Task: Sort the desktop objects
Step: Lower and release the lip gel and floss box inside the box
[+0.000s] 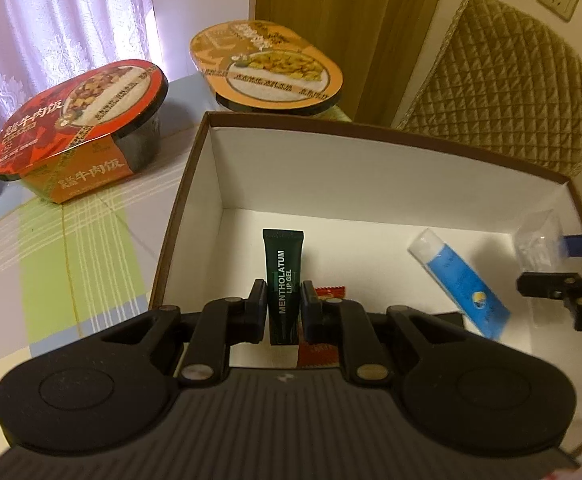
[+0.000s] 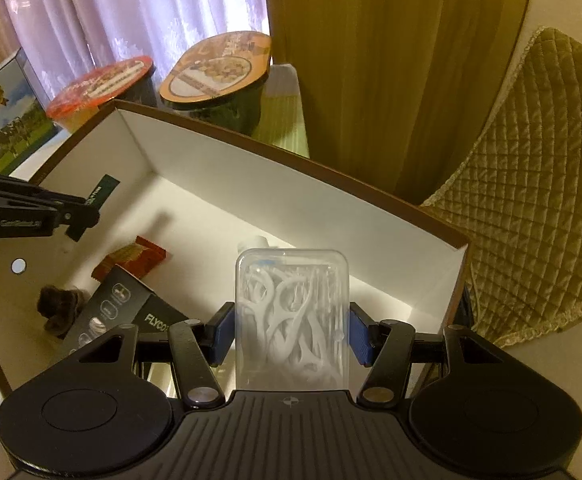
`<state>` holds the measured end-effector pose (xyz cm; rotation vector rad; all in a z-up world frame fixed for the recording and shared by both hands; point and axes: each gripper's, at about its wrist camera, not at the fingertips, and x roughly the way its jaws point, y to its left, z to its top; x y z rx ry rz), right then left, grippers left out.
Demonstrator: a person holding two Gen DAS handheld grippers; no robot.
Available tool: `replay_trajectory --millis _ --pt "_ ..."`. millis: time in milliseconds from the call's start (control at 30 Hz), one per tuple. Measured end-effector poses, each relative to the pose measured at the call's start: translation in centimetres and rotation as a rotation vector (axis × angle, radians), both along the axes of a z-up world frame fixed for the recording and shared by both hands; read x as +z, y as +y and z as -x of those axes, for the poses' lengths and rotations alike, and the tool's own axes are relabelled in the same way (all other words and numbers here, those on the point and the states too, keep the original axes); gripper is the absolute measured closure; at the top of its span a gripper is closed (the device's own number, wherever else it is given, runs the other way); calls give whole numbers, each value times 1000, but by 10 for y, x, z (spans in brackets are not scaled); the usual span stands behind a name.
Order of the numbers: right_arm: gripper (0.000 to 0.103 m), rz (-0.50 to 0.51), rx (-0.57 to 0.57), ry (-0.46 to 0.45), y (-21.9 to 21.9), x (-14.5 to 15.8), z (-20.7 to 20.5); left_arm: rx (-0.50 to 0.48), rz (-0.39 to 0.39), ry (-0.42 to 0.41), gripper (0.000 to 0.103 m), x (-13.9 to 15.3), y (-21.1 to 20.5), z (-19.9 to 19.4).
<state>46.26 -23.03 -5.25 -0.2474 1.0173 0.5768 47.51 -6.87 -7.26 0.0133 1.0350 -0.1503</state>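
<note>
Left claw grips lip gel tube, hiding red packet; right claw clamps floss-pick case.

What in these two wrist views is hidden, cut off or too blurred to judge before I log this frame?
- Red packet, left wrist view: mostly behind the lip gel tube and left gripper.
- White-capped tube, right wrist view: only its cap shows behind the floss pick case.
- Dark furry item, right wrist view: too blurred to identify.
- Black FLYCO box, right wrist view: lower part hidden by the right gripper.
</note>
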Motion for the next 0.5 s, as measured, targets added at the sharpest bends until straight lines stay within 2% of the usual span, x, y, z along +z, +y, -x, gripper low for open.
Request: replay_trajectory --millis 233,500 --pt "48 39 15 -19 8 -4 -8 -16 -36 4 90 -12 -8 -17" --pt "48 76 27 -39 11 -6 -13 -40 -52 3 89 -17 -13 -20"
